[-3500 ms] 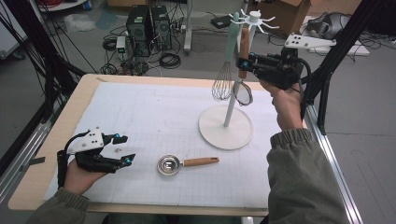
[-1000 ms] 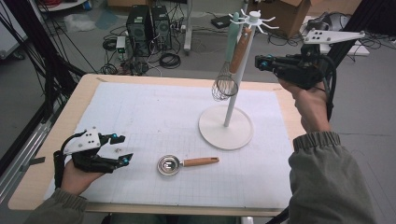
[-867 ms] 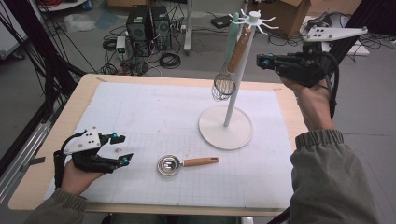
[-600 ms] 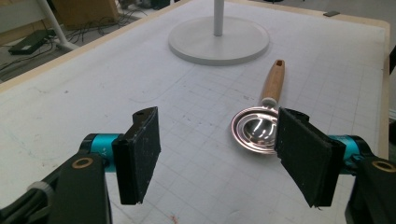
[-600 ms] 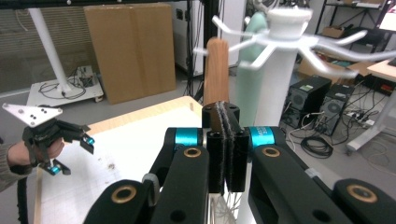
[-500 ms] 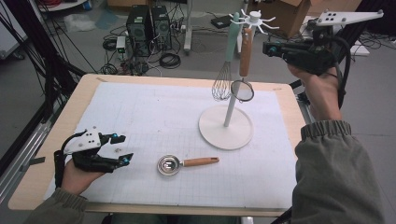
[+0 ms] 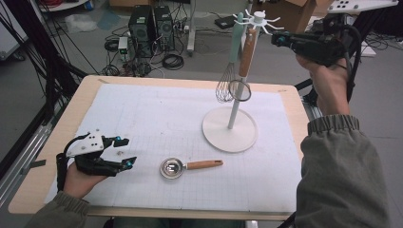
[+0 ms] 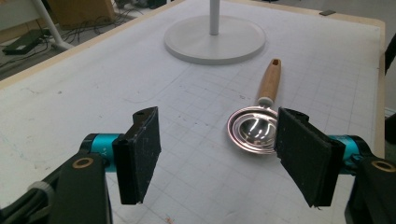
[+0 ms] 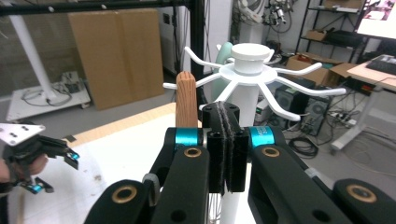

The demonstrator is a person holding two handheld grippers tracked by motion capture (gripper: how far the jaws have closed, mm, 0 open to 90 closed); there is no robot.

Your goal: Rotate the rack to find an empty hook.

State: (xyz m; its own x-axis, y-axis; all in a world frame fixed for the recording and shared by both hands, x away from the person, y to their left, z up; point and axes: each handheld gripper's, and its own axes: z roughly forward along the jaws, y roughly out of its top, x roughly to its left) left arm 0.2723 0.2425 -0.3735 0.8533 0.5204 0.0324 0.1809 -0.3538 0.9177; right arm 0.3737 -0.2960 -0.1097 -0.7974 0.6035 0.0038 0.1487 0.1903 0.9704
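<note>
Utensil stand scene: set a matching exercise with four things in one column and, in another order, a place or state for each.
Things:
1. whisk
2. measuring spoon
3. left gripper
4. right gripper

Places or states:
A. jaws shut, raised near the stand's top
B. hangs from the utensil stand
C. jaws open, low over the mat
D. lies flat on the mat

Pairs: 1-B, 2-D, 3-C, 4-A

Wood-handled strainer (image 7: 243, 71) hanging upright on white rack (image 7: 231, 124), beside whisk (image 7: 227, 76)
</note>
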